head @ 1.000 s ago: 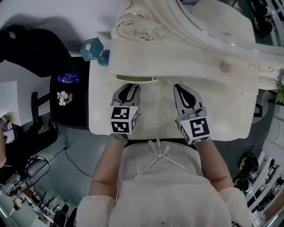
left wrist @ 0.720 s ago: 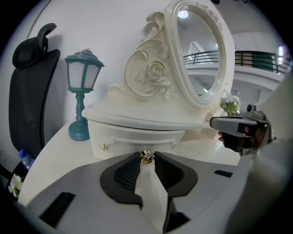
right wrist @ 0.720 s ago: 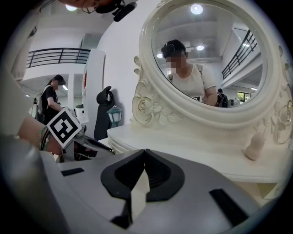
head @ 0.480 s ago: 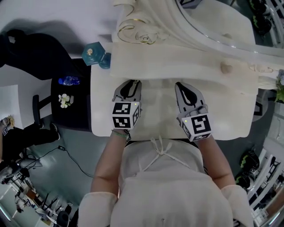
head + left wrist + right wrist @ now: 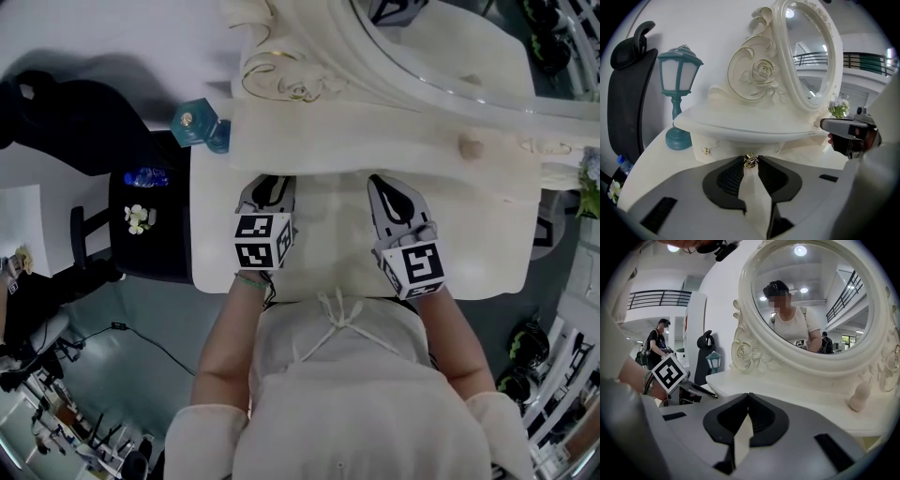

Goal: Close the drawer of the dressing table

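Observation:
The cream dressing table [image 5: 487,244] fills the middle of the head view. Its small drawer [image 5: 723,148] sits pushed in under the raised shelf [image 5: 375,141], with only the front showing. My left gripper [image 5: 270,184] reaches to that front, and in the left gripper view my left gripper [image 5: 750,159] is shut on the drawer's gold knob [image 5: 750,161]. My right gripper [image 5: 381,182] hovers over the tabletop to the right. In its own view the right gripper [image 5: 748,395] is shut with nothing between its jaws.
A teal lantern lamp [image 5: 195,120] stands at the table's back left corner. The oval mirror [image 5: 811,56] rises behind the shelf, and a small cream ornament [image 5: 469,147] stands on it. A black chair [image 5: 145,216] with a bottle and flowers is at the left.
My left gripper has moved toward the back of the table with the knob. The drawer's gold-edged rim, seen sticking out before, has slid under the shelf. The right gripper stayed put.

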`<state>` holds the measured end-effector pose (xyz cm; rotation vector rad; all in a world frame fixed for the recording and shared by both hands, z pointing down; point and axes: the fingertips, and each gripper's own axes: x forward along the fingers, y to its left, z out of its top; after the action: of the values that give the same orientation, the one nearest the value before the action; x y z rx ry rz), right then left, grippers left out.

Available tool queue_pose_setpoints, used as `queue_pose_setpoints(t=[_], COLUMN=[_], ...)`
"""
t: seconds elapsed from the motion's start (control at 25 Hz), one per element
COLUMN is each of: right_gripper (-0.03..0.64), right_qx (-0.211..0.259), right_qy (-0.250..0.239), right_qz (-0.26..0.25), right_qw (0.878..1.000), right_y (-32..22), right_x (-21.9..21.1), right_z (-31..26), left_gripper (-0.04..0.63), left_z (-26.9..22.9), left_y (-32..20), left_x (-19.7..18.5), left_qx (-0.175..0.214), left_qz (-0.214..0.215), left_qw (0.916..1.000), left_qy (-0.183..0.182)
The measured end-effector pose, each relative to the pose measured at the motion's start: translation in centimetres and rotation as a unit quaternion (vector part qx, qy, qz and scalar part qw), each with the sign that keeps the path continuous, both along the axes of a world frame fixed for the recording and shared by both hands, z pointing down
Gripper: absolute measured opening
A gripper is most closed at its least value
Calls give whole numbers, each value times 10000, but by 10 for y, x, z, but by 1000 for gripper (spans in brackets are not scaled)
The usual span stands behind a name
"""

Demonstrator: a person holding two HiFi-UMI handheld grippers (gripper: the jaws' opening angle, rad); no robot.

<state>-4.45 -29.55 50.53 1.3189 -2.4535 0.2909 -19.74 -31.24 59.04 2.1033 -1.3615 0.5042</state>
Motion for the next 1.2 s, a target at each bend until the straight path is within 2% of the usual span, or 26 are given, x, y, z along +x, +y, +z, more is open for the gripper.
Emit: queue_pose_setpoints(t=[0.24,0.44,0.56,0.92,1.12,1.2], right_gripper=[6,6,6,6,6,6], right_qx=[65,122,158,511,612,716], right_qy=[15,42,0,-158,-406,-458], right_qz=[-28,-32,-42,-83,-97,-75], right_qw=[10000,9999,9999,9985,9973,9964], right_y=[6,14,19,37,45,47], right_x=[4,7,6,1,4,5], right_z=[-9,-17,-21,-55,-80,-88], left_gripper=[110,252,296,301,297,263], left_z=[-2,-18,-33,-108,-146,-157], left_y=[2,14,23,42,52,55], left_x=[1,-1,0,-7,-2,0], left_qx=[22,240,463,1146,1438,1572], left_qz=[-88,-296,-233,-240,111,194], left_qw=[9997,9990,9985,9930,9895,9874], left_qy=[207,225,165,180,21,-36])
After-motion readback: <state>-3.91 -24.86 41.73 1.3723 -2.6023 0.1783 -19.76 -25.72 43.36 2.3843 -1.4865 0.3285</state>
